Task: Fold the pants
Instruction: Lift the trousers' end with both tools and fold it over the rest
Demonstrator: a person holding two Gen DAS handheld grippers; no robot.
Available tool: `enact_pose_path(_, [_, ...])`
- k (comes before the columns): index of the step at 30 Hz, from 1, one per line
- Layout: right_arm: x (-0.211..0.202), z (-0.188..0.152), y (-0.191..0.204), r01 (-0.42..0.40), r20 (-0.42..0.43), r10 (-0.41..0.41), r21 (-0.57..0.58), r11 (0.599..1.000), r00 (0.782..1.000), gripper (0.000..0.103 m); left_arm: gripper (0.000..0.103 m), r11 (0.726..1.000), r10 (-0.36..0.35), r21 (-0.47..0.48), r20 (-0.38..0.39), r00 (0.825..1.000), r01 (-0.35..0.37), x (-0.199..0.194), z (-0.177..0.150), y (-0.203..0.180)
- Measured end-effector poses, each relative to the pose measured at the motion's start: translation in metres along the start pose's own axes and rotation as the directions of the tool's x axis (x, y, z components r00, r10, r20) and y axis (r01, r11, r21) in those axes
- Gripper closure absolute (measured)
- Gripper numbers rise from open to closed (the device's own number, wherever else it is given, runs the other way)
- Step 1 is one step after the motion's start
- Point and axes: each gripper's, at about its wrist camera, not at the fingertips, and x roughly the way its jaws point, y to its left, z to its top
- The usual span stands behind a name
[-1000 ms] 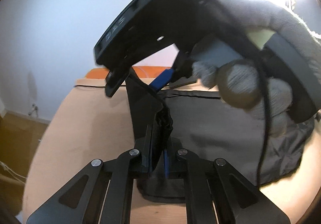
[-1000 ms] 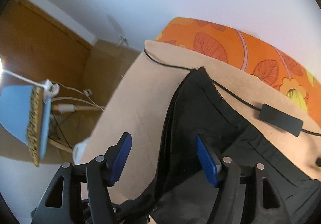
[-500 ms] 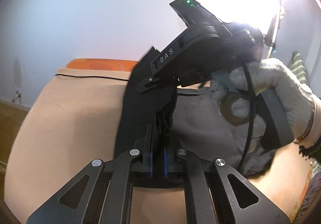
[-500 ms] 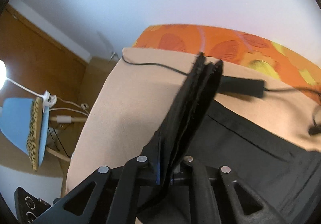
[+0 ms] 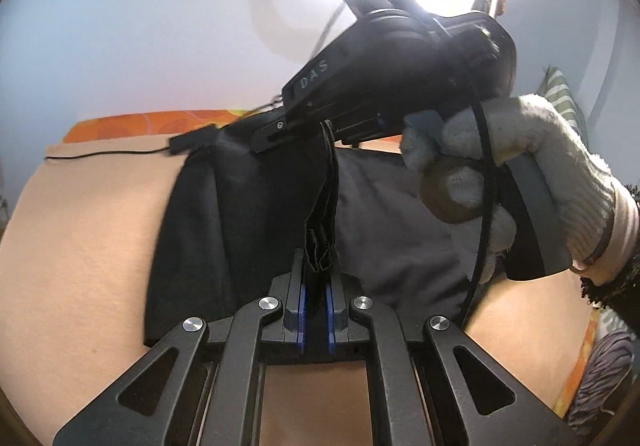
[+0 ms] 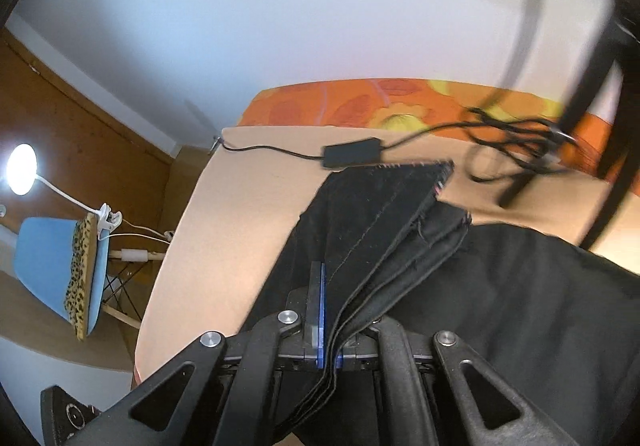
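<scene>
1. The black pants (image 6: 500, 286) lie on a beige bed (image 6: 240, 206), long axis running toward the frame's lower right; the lifted hem (image 6: 400, 182) points to the upper centre.
2. The right hand-held gripper (image 6: 326, 326) pinches the layered edge.
3. The left hand-held gripper (image 5: 316, 286) clamps a bunched fold (image 5: 320, 246).

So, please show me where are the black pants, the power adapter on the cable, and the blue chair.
black pants (image 6: 520, 286), right wrist view, on the flat part lying on the bed.
power adapter (image 6: 352, 152), right wrist view, on the middle of its black box.
blue chair (image 6: 44, 266), right wrist view, on its blue shell.
</scene>
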Motion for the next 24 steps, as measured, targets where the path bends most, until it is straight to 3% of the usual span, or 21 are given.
enact_pose_path(7, [-0.041,-0.015,-0.040,0.021,0.022,-0.021,0.011,1.000,1.000,0.103,0.097,0.997,-0.050,0.055,-0.041,0.998,0.052,0.020,0.003,-0.045])
enact_pose_path(18, [-0.098,-0.029,-0.107,0.084,0.053,-0.084,0.010,0.996,0.995,0.103,0.097,0.979,-0.138,0.137,-0.084,0.987,0.149,0.089,0.007,-0.106])
enact_pose_path(24, [-0.112,-0.038,-0.143,0.134,0.046,-0.134,0.005,0.991,0.990,0.103,0.097,0.972,-0.182,0.130,-0.114,0.977,0.197,0.120,0.013,-0.133])
